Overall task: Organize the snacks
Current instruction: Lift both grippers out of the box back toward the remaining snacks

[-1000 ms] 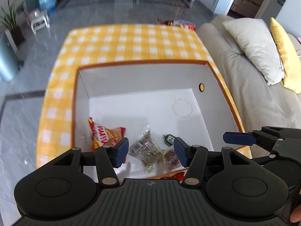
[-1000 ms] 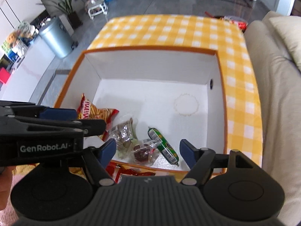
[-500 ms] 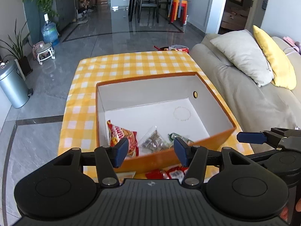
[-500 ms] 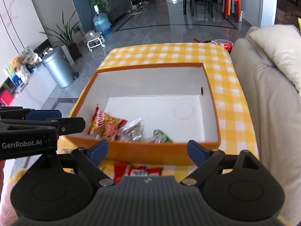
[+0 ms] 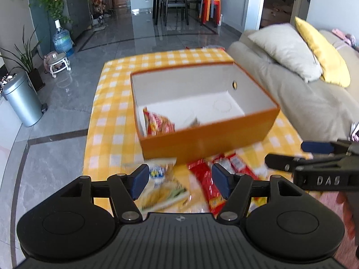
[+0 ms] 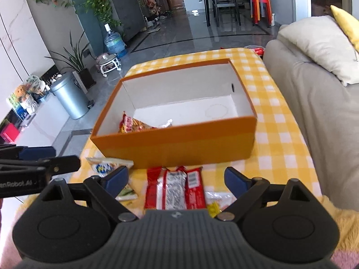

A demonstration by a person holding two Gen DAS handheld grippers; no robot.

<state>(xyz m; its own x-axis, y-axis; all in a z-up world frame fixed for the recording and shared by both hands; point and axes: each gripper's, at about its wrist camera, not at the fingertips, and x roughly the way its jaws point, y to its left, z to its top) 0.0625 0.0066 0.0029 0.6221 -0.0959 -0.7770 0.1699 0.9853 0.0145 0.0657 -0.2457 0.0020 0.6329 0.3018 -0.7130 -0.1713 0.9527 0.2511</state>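
Left gripper (image 5: 180,183) and right gripper (image 6: 176,179) both stand wide apart and hold nothing; their jaws have just been opening, with nothing between them. The orange box (image 6: 175,144) sits on the yellow checked tablecloth (image 6: 282,134), a red-yellow snack bag (image 6: 134,125) inside at its near left. A red packet (image 6: 176,188) and a pale bag (image 5: 161,190) lie on the cloth just before the box.

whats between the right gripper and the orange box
A red snack pack lies on the cloth between the right gripper and the orange box, clearest in the right wrist view.
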